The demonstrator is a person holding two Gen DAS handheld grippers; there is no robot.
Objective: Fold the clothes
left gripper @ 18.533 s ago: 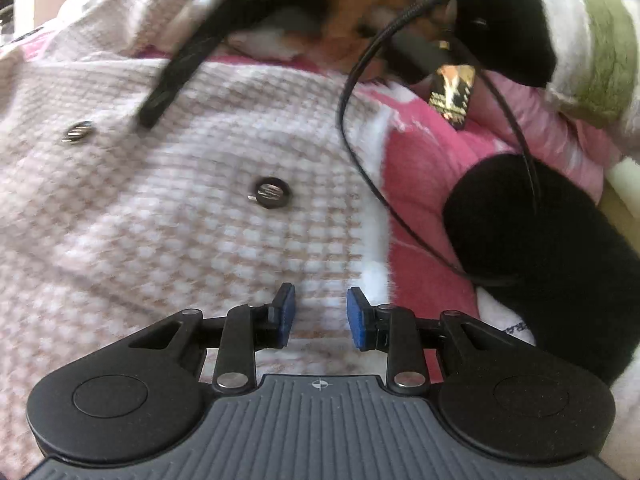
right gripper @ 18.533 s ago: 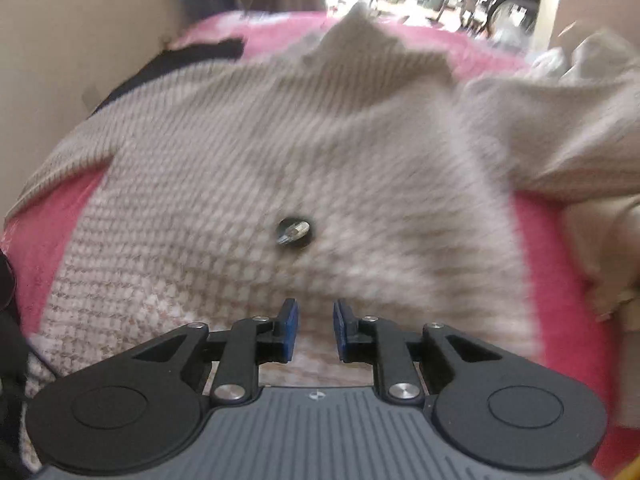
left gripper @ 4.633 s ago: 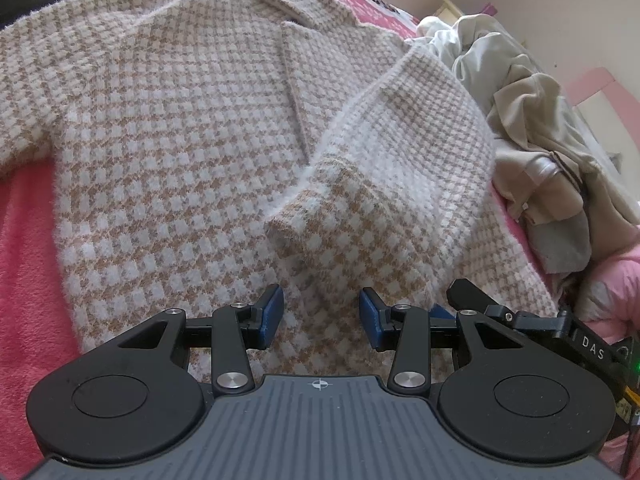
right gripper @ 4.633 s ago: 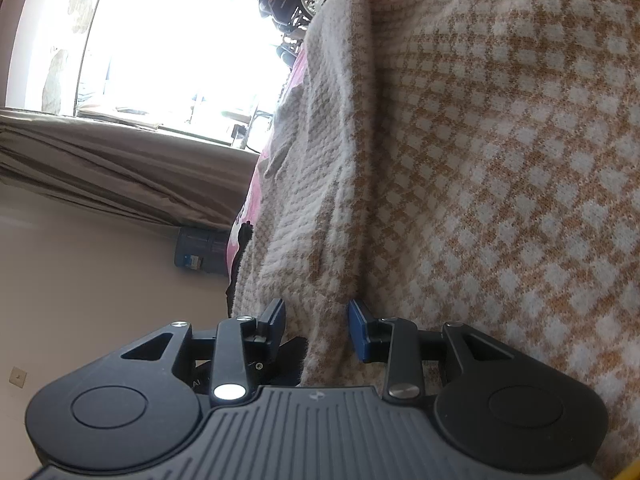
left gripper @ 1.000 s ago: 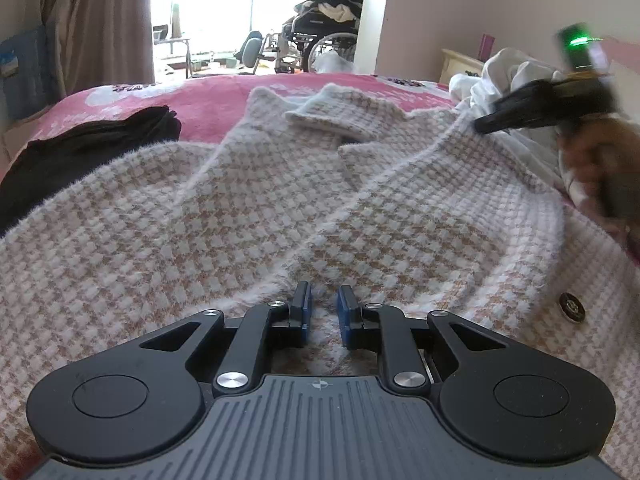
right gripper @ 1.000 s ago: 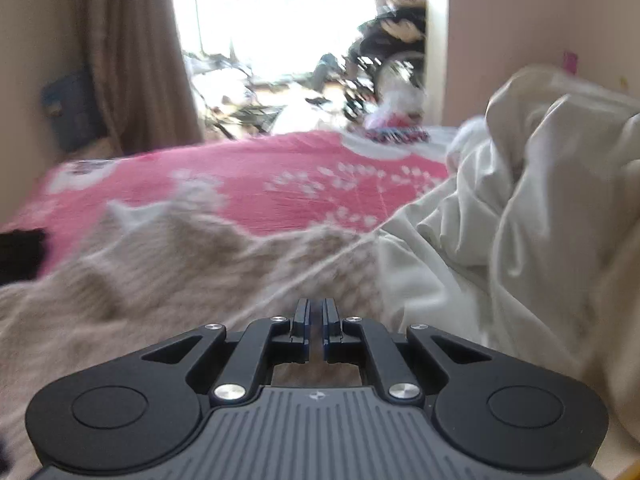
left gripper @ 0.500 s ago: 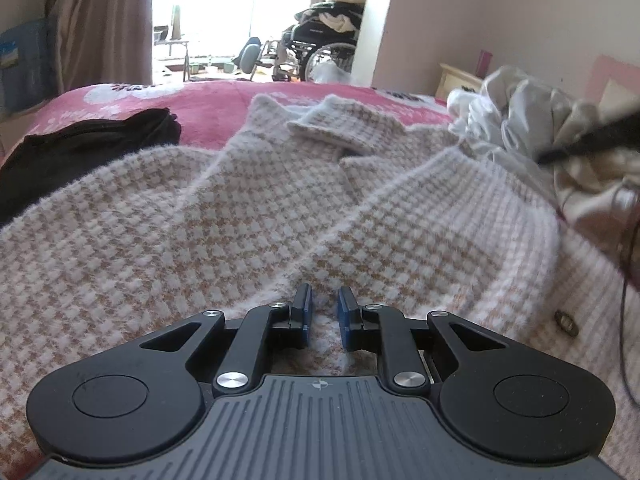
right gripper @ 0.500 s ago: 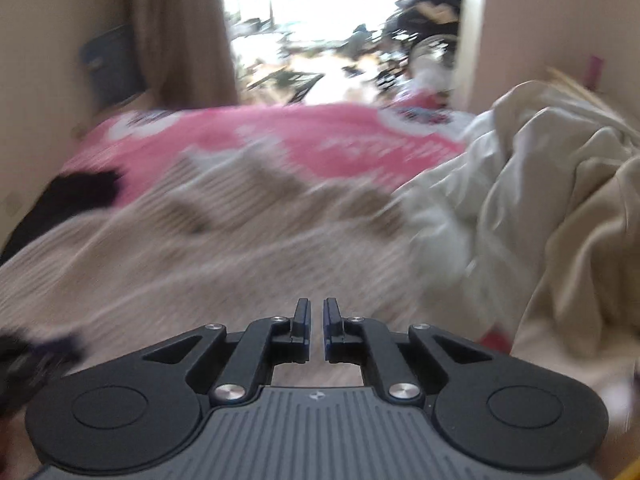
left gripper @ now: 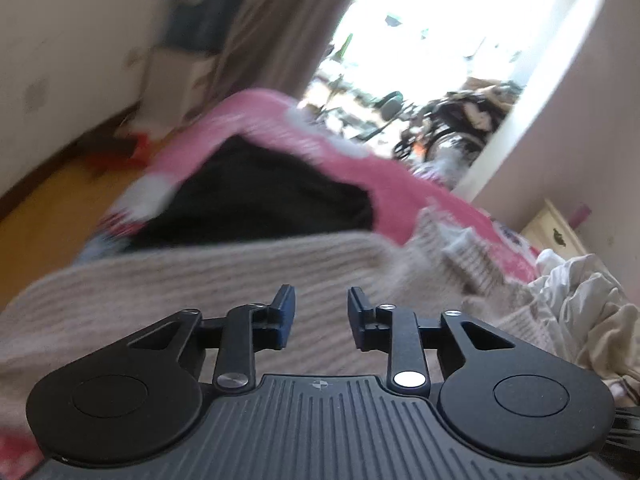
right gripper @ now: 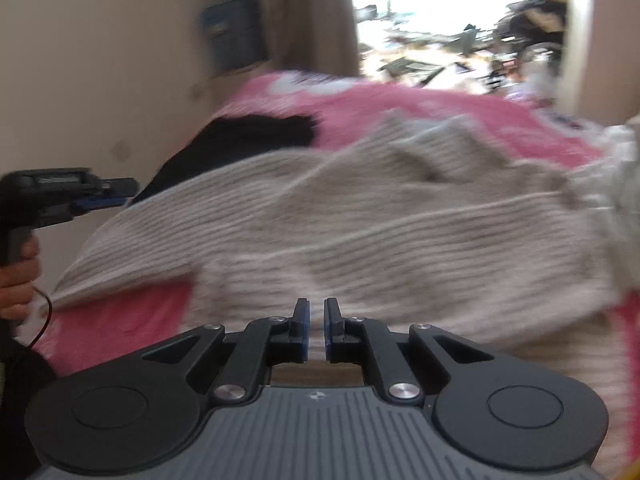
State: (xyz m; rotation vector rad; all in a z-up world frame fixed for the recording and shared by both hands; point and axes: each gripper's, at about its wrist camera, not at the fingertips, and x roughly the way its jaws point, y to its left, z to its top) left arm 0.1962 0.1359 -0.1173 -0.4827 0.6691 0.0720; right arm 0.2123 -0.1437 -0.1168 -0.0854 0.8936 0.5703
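A beige-and-white checked knit sweater (left gripper: pixel 200 280) lies spread on the pink blanket (left gripper: pixel 400 188); both views are blurred by motion. My left gripper (left gripper: pixel 321 300) hovers over the sweater's left part with its jaws opening and nothing between them. In the right wrist view the sweater (right gripper: pixel 360 220) fills the middle, one sleeve folded across its front. My right gripper (right gripper: pixel 316 308) hangs above the sweater's near edge, shut to a thin slit and empty. The left gripper (right gripper: pixel 108 196), held by a hand (right gripper: pixel 16 276), shows at that view's left edge, beside the sweater's left sleeve.
A black garment (left gripper: pixel 260 200) lies on the bed beyond the sweater, near the wall. A pile of cream and white clothes (left gripper: pixel 580 312) sits at the right. Wooden floor (left gripper: pixel 40 232) drops off at the left; a curtain (right gripper: pixel 312 20) and bright window stand behind.
The left gripper has swung left toward the black garment, rolled, lifted a little, and its jaws have spread apart. The right gripper has swept left from the cream pile over the sweater.
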